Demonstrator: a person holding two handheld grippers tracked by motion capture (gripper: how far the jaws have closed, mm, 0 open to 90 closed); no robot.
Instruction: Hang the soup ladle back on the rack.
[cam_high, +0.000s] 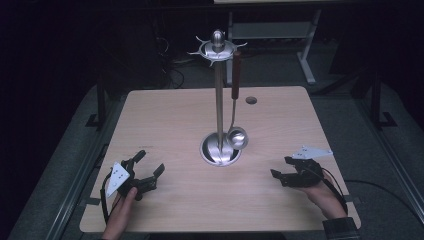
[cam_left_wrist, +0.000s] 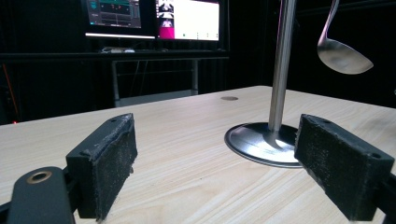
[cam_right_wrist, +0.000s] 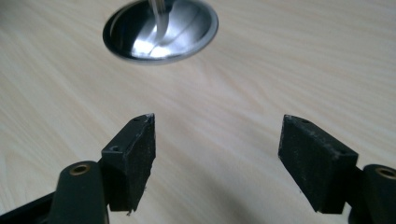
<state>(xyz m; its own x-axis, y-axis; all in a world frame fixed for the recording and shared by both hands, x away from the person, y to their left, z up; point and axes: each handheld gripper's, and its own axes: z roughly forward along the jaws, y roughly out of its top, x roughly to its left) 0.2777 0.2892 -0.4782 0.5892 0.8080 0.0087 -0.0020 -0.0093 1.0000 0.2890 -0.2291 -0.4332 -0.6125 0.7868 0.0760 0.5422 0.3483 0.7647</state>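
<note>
The ladle (cam_high: 236, 131) hangs on the stand (cam_high: 219, 100), its bowl just above the base. Our left gripper (cam_high: 149, 169) and right gripper (cam_high: 280, 175) rest spread and empty, well apart from it. The hanging seems finished; next we probably only withdraw.

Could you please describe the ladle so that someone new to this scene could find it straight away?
Start at the wooden table and find the tall steel stand rising from a round base near its middle. From the hook ring at the stand's top, the ladle hangs just right of the pole. It is the one hanging utensil, with a dark brown handle above and a shiny round bowl just above the base.
</note>
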